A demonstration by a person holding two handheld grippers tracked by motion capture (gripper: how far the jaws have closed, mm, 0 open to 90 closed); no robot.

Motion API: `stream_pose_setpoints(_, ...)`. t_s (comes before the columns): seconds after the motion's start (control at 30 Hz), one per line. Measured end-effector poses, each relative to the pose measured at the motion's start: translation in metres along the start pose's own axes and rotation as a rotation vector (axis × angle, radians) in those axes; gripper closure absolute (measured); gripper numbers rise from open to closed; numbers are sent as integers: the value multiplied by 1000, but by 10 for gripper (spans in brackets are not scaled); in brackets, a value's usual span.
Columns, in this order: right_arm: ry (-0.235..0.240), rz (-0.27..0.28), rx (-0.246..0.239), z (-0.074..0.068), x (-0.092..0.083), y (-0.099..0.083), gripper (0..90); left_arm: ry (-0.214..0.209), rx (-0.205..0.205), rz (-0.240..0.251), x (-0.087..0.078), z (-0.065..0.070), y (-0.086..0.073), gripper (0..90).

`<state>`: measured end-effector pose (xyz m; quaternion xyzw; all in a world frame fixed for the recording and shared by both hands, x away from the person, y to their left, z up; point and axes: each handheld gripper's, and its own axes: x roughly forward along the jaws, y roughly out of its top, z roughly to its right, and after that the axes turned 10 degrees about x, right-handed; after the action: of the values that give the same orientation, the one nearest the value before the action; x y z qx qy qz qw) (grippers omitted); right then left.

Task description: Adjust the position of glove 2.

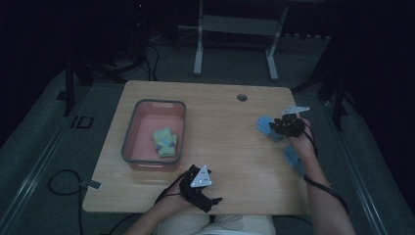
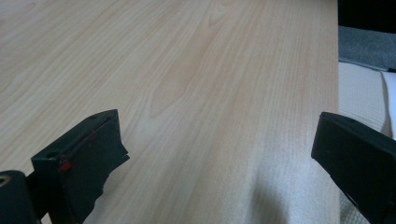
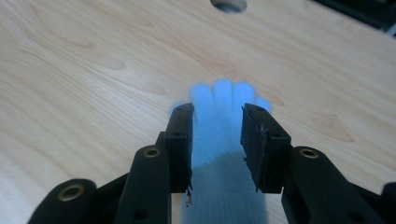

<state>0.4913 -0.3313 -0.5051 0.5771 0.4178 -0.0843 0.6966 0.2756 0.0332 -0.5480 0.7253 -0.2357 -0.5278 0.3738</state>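
The pale wooden surface has rounded corners and a round cable hole. On it sit a grey-rimmed pink plastic bin at left and two light-blue knitted gloves at right.

Left gripper over the wooden tabletop, its two black jaws standing wide apart with nothing between them. The table's near edge runs past the right jaw; beyond it lie white fabric and a strip of grey floor.
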Motion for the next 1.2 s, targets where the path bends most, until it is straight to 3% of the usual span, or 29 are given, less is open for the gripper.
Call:
stream_pose_setpoints(0.17, -35, -62, 1, 10, 21, -5, 636, 25, -10, 15, -6, -1, -1, 19)
stream_pose_setpoints(0.23, -69, -120, -51, 9, 28, -9, 623, 29, -1, 30, -8, -3, -3, 19)
stream_pose_setpoints(0.3, -71, -128, -84, 7, 33, -13, 624, 26, -9, 34, -9, -5, -4, 19)
stream_pose_setpoints(0.53, -32, -136, -22, 10, 35, -14, 749, 26, -18, 52, -11, -6, -5, 19)
stream_pose_setpoints(0.57, -43, -141, -4, 8, 35, -14, 810, 24, -15, 52, -11, -5, -5, 19)
stream_pose_setpoints(0.7, -81, -148, 40, 3, 36, -12, 865, 23, -11, 51, -11, -4, -5, 19)
stream_pose_setpoints(0.77, -115, -150, 92, 0, 35, -9, 879, 24, -12, 51, -11, -4, -6, 19)
stream_pose_setpoints(0.83, -145, -135, 112, -8, 30, -6, 880, 23, -18, 56, -10, -5, -7, 19)
stream_pose_setpoints(0.9, -139, -93, 163, -16, 21, -2, 881, 25, -17, 54, -10, -5, -7, 19)
stream_pose_setpoints(0.97, -141, -68, 180, -22, 15, 1, 881, 25, -17, 51, -9, -5, -7, 19)
stream_pose_setpoints(1.0, -128, -24, 219, -36, 2, 8, 881, 28, -15, 48, -8, -5, -6, 20)
stream_pose_setpoints(1.17, -143, 38, 202, -78, -23, 21, 881, 47, -7, 32, -6, -5, -6, 19)
stream_pose_setpoints(1.2, -138, 60, 218, -88, -29, 23, 880, 48, -6, 25, -5, -5, -7, 19)
